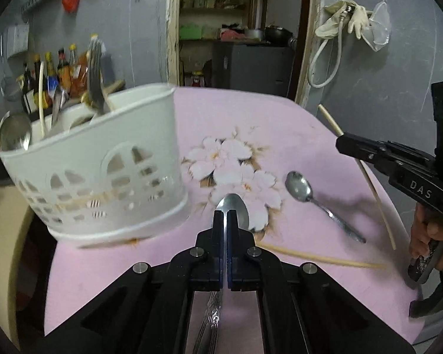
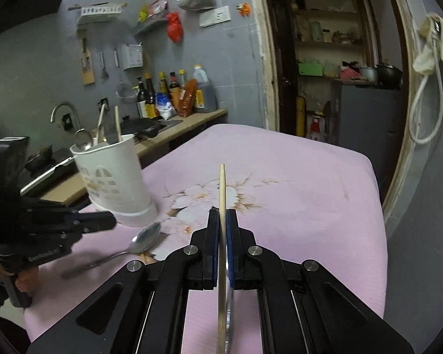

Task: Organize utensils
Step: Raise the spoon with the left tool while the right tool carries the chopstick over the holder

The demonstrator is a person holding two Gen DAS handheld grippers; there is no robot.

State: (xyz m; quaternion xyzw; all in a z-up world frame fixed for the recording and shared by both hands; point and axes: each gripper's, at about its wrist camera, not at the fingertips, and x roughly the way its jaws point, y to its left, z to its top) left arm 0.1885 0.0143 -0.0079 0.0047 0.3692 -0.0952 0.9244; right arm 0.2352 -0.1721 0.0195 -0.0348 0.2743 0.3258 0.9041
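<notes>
My left gripper [image 1: 225, 213] is shut on a metal spoon [image 1: 234, 206], bowl forward, handle running back under the jaws, above the pink table. The white utensil holder [image 1: 103, 165] stands just to its left with spoons, a fork and a chopstick in it. A second spoon [image 1: 313, 197] and a wooden chopstick [image 1: 319, 256] lie on the table to the right. My right gripper [image 2: 223, 211] is shut on a wooden chopstick [image 2: 222, 185] that points forward over the table; it also shows in the left wrist view [image 1: 344, 143]. The holder [image 2: 115, 177] and a loose spoon [image 2: 141, 242] lie to its left.
The pink floral table cover [image 2: 310, 191] ends at a kitchen counter [image 2: 168, 135] with sauce bottles and a sink on the left. A doorway with shelves is behind the table. A hose and gloves hang on the right wall [image 1: 342, 20].
</notes>
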